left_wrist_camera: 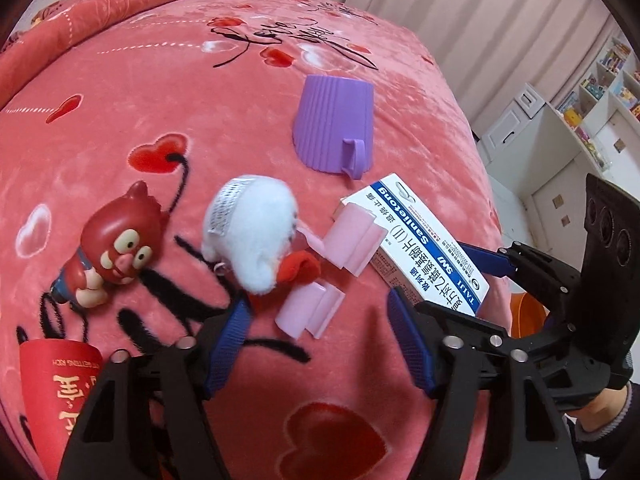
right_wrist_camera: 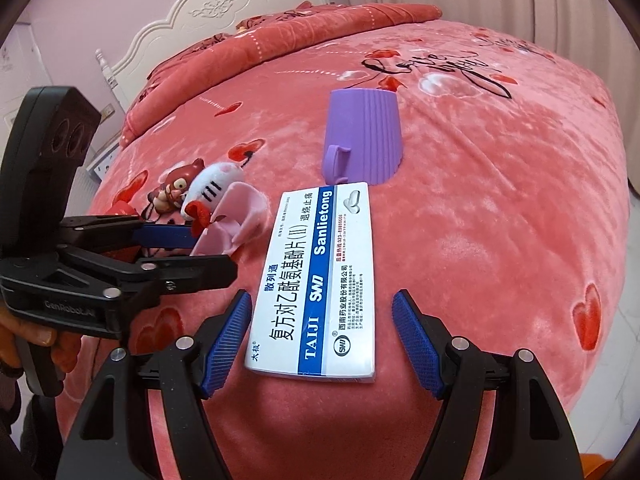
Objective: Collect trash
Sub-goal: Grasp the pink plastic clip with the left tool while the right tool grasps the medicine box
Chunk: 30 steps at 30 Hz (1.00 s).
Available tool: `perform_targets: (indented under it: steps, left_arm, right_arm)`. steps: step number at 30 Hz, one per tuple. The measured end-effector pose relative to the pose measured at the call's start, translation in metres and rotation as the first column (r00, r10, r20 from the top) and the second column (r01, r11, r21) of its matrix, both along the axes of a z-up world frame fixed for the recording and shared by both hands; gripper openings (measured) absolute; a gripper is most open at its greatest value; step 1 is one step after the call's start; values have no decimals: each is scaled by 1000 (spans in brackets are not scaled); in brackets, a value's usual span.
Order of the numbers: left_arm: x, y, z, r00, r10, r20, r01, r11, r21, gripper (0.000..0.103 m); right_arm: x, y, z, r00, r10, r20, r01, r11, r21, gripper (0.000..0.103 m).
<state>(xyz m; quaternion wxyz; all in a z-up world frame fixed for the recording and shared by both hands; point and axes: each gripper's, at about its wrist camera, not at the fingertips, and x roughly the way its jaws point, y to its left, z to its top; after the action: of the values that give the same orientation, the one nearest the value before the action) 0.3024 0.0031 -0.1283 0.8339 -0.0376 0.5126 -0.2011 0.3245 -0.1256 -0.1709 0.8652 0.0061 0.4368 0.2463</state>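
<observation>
A white and blue medicine box [right_wrist_camera: 318, 284] lies flat on the pink bed cover; it also shows in the left wrist view [left_wrist_camera: 424, 240]. My right gripper [right_wrist_camera: 320, 312] is open, its blue pads on either side of the box's near end, not touching. Pink crumpled wrappers [left_wrist_camera: 312, 310] lie just ahead of my left gripper [left_wrist_camera: 320, 308], which is open with nothing between its pads. A second pink wrapper piece [left_wrist_camera: 354, 238] leans on the box. A purple ribbed bin [left_wrist_camera: 336, 126] lies on its side further back, also in the right wrist view [right_wrist_camera: 364, 136].
A white plush toy [left_wrist_camera: 252, 228] and a red-brown figurine [left_wrist_camera: 116, 244] lie left of the wrappers. A red packet [left_wrist_camera: 56, 384] sits at the near left. The bed edge drops off at the right, with white shelves [left_wrist_camera: 580, 120] beyond. A headboard [right_wrist_camera: 208, 12] stands behind.
</observation>
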Motion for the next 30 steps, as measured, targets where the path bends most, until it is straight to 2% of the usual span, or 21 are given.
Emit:
perform_targets:
  steps: [3, 6, 9, 12, 13, 19, 22, 30]
  left_arm:
    - [-1, -2, -2, 1000, -1, -2, 1, 1000, -26, 63]
    - [5, -7, -5, 1000, -10, 1, 10, 1000, -15, 60]
    - [9, -11, -8, 1000, -24, 7, 24, 1000, 6, 53]
    - [11, -10, -12, 1000, -20, 12, 20, 1000, 20, 40]
    - [11, -8, -13, 1000, -13, 16, 13, 1000, 21, 35]
    - [4, -7, -11, 999, -20, 40, 19, 999, 28, 35]
    - [-6, -4, -7, 999, -23, 36, 22, 1000, 16, 34]
    - [-45, -2, 3, 1000, -10, 21, 10, 1000, -12, 34]
  right_arm:
    - [-1, 3, -2, 1000, 8, 6, -8, 1000, -8, 72]
    - [-1, 5, -6, 1000, 17, 17, -17, 999, -37, 69]
    - [-1, 3, -8, 1000, 18, 17, -18, 999, -34, 66]
    - [0, 2, -10, 1000, 18, 24, -17, 999, -46, 57]
    - [1, 1, -11, 999, 23, 28, -22, 999, -46, 57]
    - [-2, -1, -8, 998, 30, 49, -27, 999, -45, 57]
    - [-6, -7, -7, 999, 20, 33, -19, 1000, -23, 57]
    - [-41, -23, 5, 1000, 2, 9, -3, 1000, 19, 57]
